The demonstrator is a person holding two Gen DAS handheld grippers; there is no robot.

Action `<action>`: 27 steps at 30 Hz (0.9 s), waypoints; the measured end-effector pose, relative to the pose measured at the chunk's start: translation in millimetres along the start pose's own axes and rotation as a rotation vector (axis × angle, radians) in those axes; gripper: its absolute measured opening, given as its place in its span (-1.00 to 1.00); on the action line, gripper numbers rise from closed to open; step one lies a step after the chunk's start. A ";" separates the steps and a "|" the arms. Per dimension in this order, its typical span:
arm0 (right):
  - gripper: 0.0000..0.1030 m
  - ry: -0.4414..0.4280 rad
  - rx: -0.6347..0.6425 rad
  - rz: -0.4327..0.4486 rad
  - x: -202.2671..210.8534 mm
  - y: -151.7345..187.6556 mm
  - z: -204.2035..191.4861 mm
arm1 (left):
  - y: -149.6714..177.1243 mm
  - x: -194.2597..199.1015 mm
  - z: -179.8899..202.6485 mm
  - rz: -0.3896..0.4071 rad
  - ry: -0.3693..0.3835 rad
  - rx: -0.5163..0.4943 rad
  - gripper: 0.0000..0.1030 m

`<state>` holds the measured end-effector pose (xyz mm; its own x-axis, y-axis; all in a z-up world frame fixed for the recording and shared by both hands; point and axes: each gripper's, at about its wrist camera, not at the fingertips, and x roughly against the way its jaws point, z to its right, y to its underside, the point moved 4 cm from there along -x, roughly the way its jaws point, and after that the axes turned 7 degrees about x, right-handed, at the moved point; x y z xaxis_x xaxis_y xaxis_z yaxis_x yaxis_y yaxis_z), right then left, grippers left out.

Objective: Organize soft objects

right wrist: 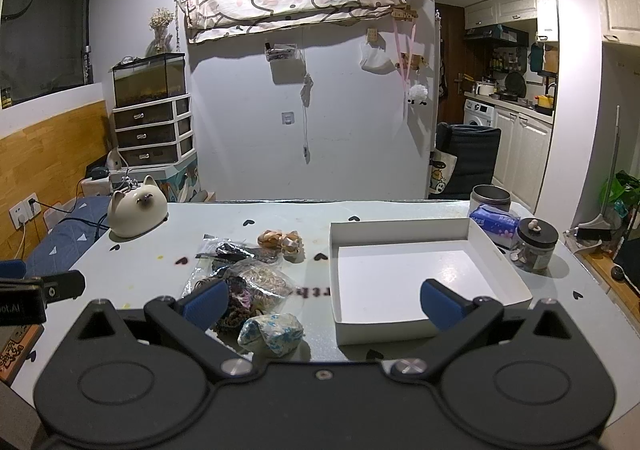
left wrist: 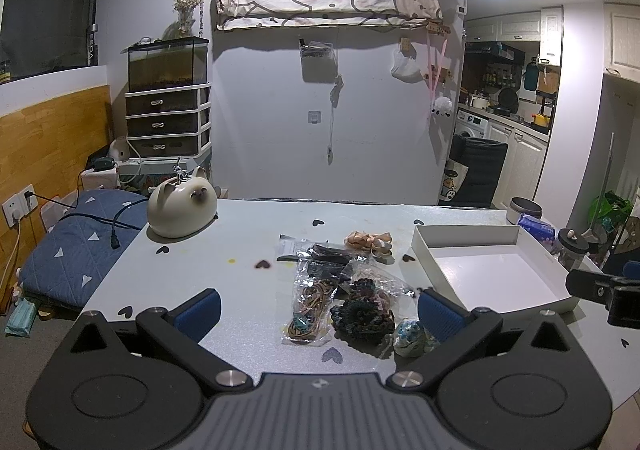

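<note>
Grey table (left wrist: 248, 234) with small heart marks, spanning both views. White tray (right wrist: 404, 228) on its right half, shallow, nothing inside. Cream cat-shaped ceramic piece (left wrist: 182, 206) at the far left corner, well apart from the rest.

Left of the tray, a heap of soft things: clear bags (left wrist: 308, 302) of hair ties and rubber bands, a dark scrunchie (left wrist: 362, 316) at the front, peach ribbon bows (left wrist: 368, 242) at the back. Nearest the table edge, a blue-and-white patterned fabric bundle (right wrist: 272, 332), just beside the tray's front left corner.

Left gripper (left wrist: 318, 308) spread wide, holding nothing, low over the table edge; scrunchie and bags between its blue pads (left wrist: 200, 308), fabric bundle just beside the right pad, no contact visible.

Right gripper (right wrist: 324, 300) likewise spread wide and holding nothing; fabric bundle between its fingers, nearer the left one, tray's front left corner also in the gap, right pad in front of the tray's floor.

Behind the tray: a tissue pack (right wrist: 494, 222), a dark-lidded glass jar (right wrist: 534, 246), a metal tin (right wrist: 490, 196).
</note>
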<state>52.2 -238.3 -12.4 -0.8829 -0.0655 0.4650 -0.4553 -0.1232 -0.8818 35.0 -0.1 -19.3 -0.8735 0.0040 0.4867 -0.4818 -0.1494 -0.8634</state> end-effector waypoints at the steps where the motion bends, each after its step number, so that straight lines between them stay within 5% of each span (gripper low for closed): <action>1: 1.00 0.000 0.000 0.000 -0.2 0.4 0.0 | 0.0 0.0 0.0 0.000 0.000 0.000 1.00; 27: 1.00 -0.003 0.005 -0.002 -4.8 -0.9 -2.1 | 0.0 0.1 0.2 -0.001 0.001 0.001 1.00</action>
<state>56.6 -235.8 -14.0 -0.8817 -0.0680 0.4669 -0.4564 -0.1285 -0.8805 35.0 -0.2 -19.2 -0.8729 0.0051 0.4879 -0.4830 -0.1505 -0.8626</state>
